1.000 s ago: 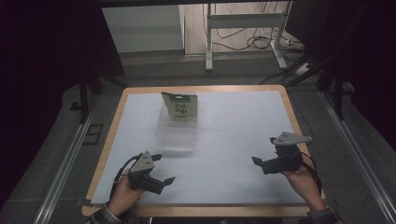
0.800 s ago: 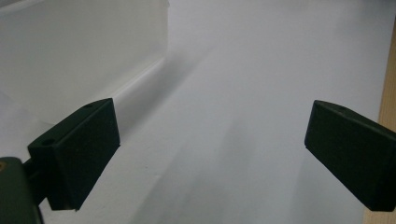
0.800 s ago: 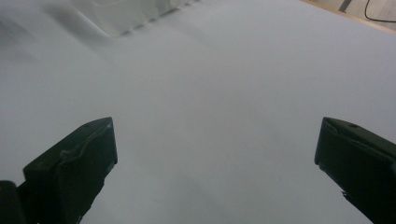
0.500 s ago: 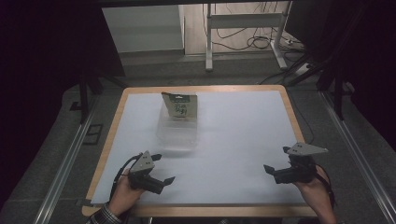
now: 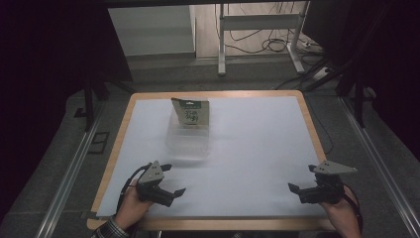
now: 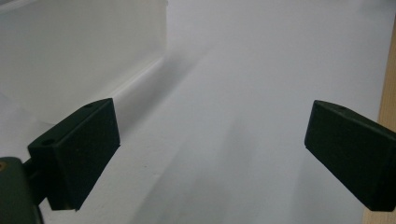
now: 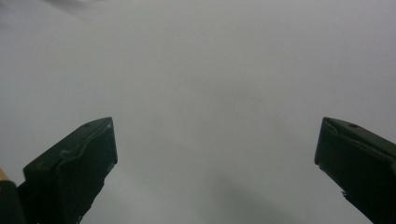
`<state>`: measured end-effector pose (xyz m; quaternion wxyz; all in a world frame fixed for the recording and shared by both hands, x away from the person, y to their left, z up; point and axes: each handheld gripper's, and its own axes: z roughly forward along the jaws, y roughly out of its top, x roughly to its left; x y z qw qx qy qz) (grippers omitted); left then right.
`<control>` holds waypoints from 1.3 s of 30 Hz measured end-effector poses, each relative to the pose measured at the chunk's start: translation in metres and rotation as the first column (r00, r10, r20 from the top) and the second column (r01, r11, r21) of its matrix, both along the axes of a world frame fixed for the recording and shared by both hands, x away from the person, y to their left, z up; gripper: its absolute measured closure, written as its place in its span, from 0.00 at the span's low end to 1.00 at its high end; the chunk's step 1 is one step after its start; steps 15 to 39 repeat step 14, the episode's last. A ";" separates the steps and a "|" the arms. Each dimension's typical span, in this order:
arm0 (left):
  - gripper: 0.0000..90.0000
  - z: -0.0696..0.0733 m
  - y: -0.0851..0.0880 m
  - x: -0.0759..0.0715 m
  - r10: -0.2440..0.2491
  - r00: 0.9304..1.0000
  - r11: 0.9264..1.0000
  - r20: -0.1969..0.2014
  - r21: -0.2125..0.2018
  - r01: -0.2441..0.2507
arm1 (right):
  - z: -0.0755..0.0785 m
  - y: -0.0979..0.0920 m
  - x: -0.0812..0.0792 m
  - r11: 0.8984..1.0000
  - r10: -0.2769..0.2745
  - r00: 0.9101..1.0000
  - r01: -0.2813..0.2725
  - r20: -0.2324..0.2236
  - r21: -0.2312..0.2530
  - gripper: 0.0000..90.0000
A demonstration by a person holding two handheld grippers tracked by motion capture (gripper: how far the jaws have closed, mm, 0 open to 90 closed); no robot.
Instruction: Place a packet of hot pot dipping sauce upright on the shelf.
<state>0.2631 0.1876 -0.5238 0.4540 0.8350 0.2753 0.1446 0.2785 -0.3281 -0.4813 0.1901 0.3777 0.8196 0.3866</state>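
Observation:
A packet with a green top and printed label (image 5: 190,113) stands upright at the far end of a clear plastic box (image 5: 187,144) on the white sheet, left of centre. My left gripper (image 5: 175,179) rests near the front left of the table, just in front of the box, open with nothing between its jaws. The box's pale wall (image 6: 79,56) fills the upper left of the left gripper view, beyond the left gripper (image 6: 210,154). My right gripper (image 5: 301,178) sits near the front right corner, open and empty. The right gripper (image 7: 215,163) faces bare white sheet in its own view.
The white sheet (image 5: 257,144) covers a wooden table top whose rim (image 5: 309,124) shows around it; the rim (image 6: 387,93) also appears at the right of the left gripper view. Metal rails run along both table sides. A desk frame and cables stand on the floor beyond.
My right gripper has drawn back toward the near right corner of the table, still open. The left gripper, the box and the packet have not moved.

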 end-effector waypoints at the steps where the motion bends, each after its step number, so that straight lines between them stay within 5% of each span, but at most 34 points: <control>1: 0.04 0.000 0.000 0.000 0.000 1.000 1.000 0.000 0.001 0.000 | -0.003 -0.002 -0.001 1.000 -0.006 1.000 0.006 -0.007 0.000 0.00; 11: 0.04 0.000 -0.001 0.000 -0.006 1.000 1.000 -0.003 0.008 0.006 | -0.015 -0.008 -0.004 1.000 -0.012 0.997 0.009 -0.070 -0.029 0.00; 39: 0.04 0.000 -0.001 0.000 -0.006 1.000 1.000 -0.001 0.006 0.006 | -0.015 -0.008 -0.004 1.000 -0.006 0.998 0.005 -0.064 -0.025 0.00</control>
